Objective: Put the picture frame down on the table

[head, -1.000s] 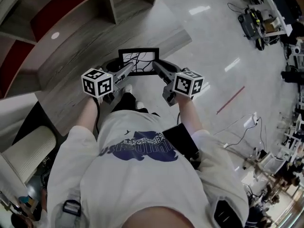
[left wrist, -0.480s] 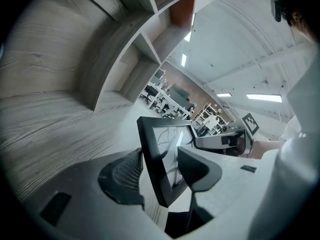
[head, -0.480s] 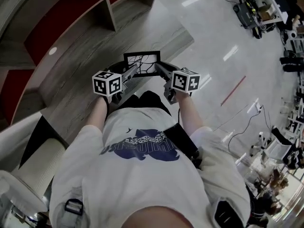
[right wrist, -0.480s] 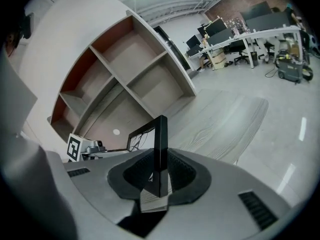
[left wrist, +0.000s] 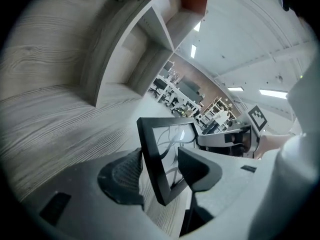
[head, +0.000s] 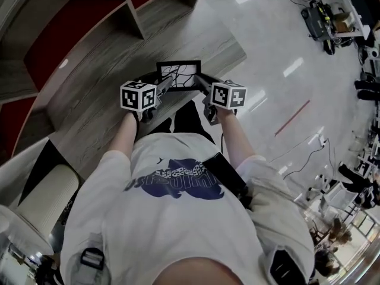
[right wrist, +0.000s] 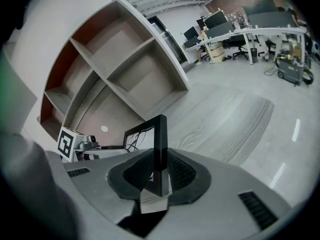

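Frame (head: pixel 178 71) held upright in air over bench (head: pixel 95 123), not yet down. Left tongs (left wrist: pixel 160 171) pinched on its left rail, right tongs (right wrist: pixel 160 176) clamped tight on right rail. Guessing light and stiff, but glass pane = fragile, and black rails look slick. Grip rails only, never pane. Bench is flat grey woodgrain, hard, so land it gently. Shelves (head: pixel 89 22) behind bench, shiny floor (head: pixel 279 46) right of bench.

Picture frame (left wrist: pixel 167 136) edge clamped in left gripper (left wrist: pixel 160 169), tilted, above grey wood table (left wrist: pixel 60 119)
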Action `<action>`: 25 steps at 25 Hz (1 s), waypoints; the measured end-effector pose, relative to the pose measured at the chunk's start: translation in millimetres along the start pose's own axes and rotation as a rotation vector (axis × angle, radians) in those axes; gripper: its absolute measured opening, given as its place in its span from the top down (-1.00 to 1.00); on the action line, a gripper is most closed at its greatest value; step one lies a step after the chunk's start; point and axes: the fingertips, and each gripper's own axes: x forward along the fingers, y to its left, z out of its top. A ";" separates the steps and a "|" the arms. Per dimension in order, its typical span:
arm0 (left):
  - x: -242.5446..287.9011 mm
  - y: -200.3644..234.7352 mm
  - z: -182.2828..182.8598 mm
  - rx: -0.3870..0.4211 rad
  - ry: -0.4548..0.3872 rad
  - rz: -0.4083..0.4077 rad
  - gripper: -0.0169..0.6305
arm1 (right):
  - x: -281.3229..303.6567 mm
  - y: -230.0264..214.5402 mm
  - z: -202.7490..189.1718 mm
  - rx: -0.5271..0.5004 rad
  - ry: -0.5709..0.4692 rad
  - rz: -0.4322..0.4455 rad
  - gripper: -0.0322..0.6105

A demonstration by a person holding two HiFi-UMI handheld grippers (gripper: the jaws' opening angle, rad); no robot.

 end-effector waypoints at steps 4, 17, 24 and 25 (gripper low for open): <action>6.3 3.9 -5.7 -0.016 0.027 0.048 0.32 | 5.0 -7.8 -0.1 -0.014 0.045 -0.013 0.67; 93.8 45.1 44.6 -0.111 0.106 0.162 0.32 | 63.9 -84.2 67.3 -0.012 0.197 -0.001 0.67; 106.1 49.3 38.4 -0.135 0.160 0.194 0.32 | 76.7 -99.4 65.3 -0.036 0.277 -0.056 0.66; 108.0 50.5 39.4 -0.135 0.165 0.195 0.32 | 79.2 -101.1 66.6 -0.040 0.287 -0.064 0.66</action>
